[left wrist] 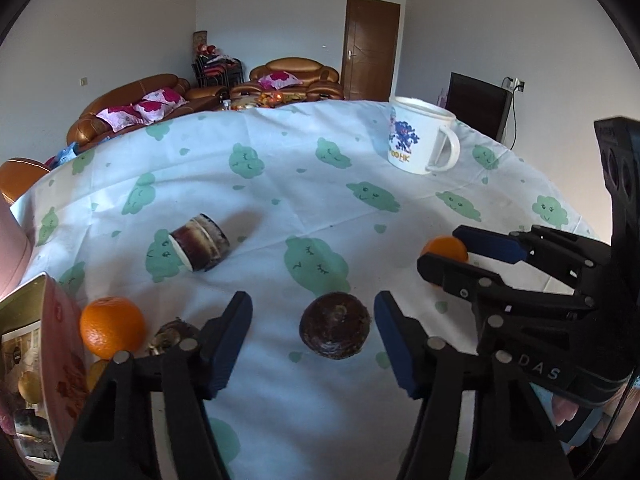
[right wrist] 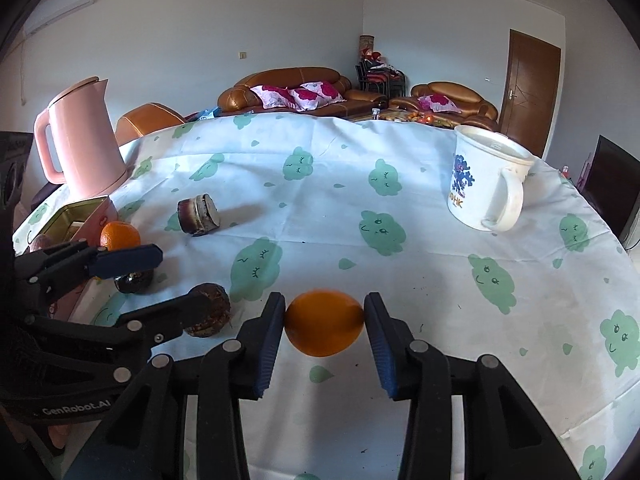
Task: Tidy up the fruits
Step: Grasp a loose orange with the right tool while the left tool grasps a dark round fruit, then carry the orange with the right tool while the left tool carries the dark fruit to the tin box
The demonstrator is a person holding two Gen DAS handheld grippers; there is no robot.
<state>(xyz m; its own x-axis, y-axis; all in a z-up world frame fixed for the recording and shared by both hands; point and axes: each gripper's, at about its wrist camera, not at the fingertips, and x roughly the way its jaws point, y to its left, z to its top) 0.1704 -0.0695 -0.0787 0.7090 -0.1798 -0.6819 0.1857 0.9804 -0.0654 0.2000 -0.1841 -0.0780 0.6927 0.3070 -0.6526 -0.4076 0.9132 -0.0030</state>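
Observation:
My left gripper (left wrist: 312, 334) is open around a dark brown round fruit (left wrist: 335, 326) that lies on the tablecloth, its jaws clear of it on both sides. My right gripper (right wrist: 325, 322) is shut on an orange (right wrist: 324, 322), both pads touching its sides. That orange also shows in the left wrist view (left wrist: 446, 249). A second orange (left wrist: 112, 327) and another dark fruit (left wrist: 172, 336) lie beside a pink tin box (left wrist: 60, 364) at the left. The dark brown fruit also shows in the right wrist view (right wrist: 211, 314).
A small dark jar (left wrist: 200, 247) lies on its side mid-table. A white mug (right wrist: 486, 182) stands at the far right. A pink kettle (right wrist: 80, 140) stands at the far left. The round table has a white cloth (right wrist: 400, 272) with green prints.

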